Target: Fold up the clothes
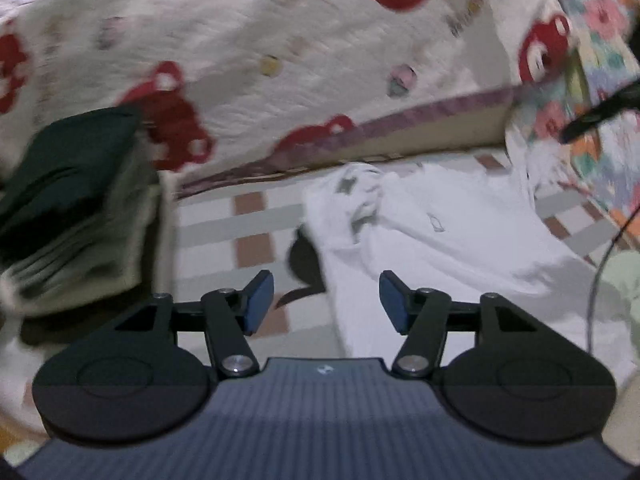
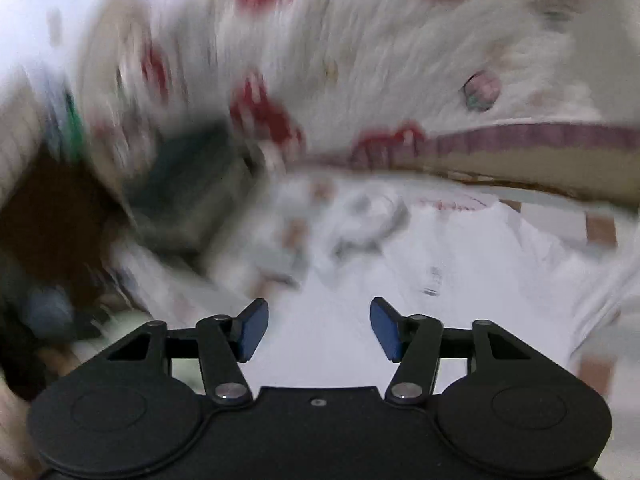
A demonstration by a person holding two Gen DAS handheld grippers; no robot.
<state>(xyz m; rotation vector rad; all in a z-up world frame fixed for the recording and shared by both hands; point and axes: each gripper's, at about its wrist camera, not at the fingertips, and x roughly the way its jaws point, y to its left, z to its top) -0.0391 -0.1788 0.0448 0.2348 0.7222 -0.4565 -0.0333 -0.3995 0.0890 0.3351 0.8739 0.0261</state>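
Left wrist view shows a white shirt [image 1: 440,232] lying loose and rumpled on a checked sheet [image 1: 256,236], its collar end bunched toward the far side, near the edge of a bear-print blanket [image 1: 240,40]. A stack [image 1: 76,208] of folded dark and pale clothes sits on the left, well apart from the shirt. The left gripper [image 1: 326,300] hangs above the shirt's near-left edge with its fingers spread wide and nothing between them. A dark patch shows just beside the shirt's left edge; what it is cannot be told.

Right wrist view is badly smeared, so fine detail is lost. It does show the right gripper [image 2: 319,328] over the shirt's [image 2: 460,272] body, its fingers also wide apart and empty.

The shirt lies unfolded, and the stack suggests other pieces already lie folded. The step in hand looks like taking hold of this shirt, though the pictures do not settle whether it is to be spread flat or lifted.

To do it well, each gripper would best take a single layer at an outer edge, such as a shoulder or the hem, rather than pinch a bunched fold. The pads should close fully on cloth before any pull. The two grips should sit well apart and level, so the shirt draws taut without twisting. The crumpled collar end needs smoothing, or the creases will carry into the fold.
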